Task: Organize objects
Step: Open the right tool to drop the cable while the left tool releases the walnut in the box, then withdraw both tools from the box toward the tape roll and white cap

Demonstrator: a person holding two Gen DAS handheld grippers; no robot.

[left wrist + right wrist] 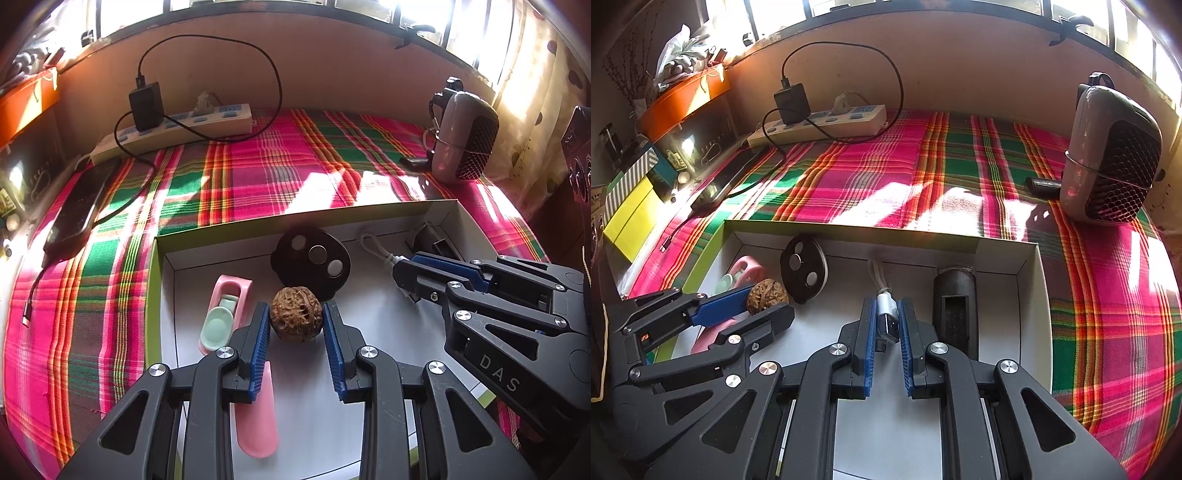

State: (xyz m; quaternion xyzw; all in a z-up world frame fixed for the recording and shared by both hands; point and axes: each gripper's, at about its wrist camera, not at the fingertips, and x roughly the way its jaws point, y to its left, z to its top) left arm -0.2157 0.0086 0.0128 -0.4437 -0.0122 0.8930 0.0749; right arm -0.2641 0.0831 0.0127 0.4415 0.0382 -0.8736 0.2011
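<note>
Brown and wrinkled, the walnut sits between the blue pads of the left gripper, which clamp it from both sides inside the white box. To its right, the right gripper is closed on a USB plug, whose long axis runs near to far.

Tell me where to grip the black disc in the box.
Pinch the disc by its thin rim, coming down from above. It seems to lean on the box wall, so its top edge looks free; the walnut crowds its front.
</note>
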